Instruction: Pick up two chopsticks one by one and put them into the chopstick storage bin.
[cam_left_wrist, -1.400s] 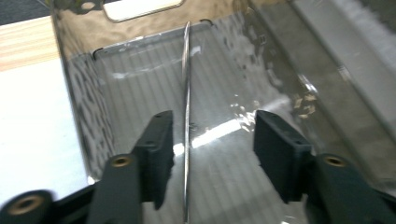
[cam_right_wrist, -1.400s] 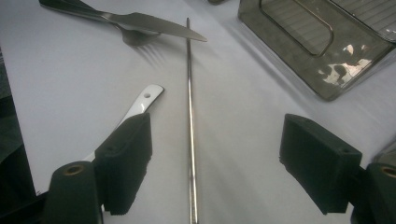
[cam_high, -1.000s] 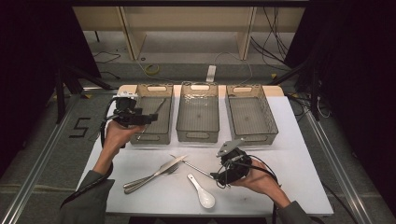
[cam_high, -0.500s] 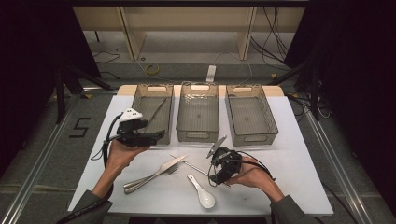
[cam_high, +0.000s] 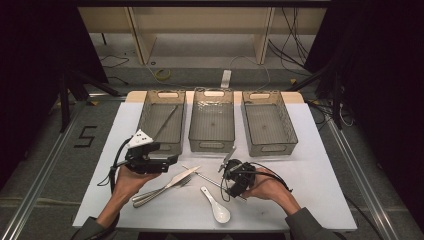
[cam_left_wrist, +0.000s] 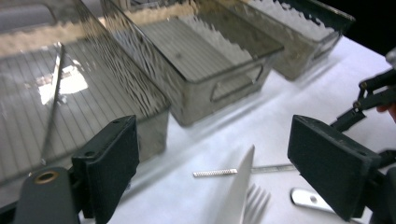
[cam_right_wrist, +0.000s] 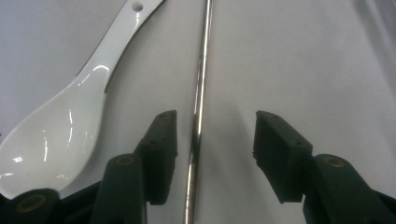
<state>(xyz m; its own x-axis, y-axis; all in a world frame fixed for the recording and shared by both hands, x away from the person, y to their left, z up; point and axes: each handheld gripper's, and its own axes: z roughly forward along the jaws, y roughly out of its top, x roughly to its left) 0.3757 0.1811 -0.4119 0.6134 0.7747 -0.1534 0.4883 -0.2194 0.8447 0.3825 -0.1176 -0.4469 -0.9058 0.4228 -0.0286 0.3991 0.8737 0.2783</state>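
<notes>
Left gripper (cam_high: 170, 161) has dropped back from the left bin (cam_high: 161, 121) toward the table's near edge; jaws wide, just been opening, nothing between them. Right gripper (cam_right_wrist: 212, 154) low over the table (cam_high: 320, 185), jaws half-wide and just been closing, straddling the metal chopstick (cam_right_wrist: 198, 116), pads not yet on it. White spoon (cam_right_wrist: 70, 121) just beside the chopstick, nearest the front edge. Knife (cam_high: 182, 176) and fork (cam_left_wrist: 256, 201) lie left of centre. Farther back, middle bin (cam_high: 211, 120) and right bin (cam_high: 269, 122) along the far edge.
</notes>
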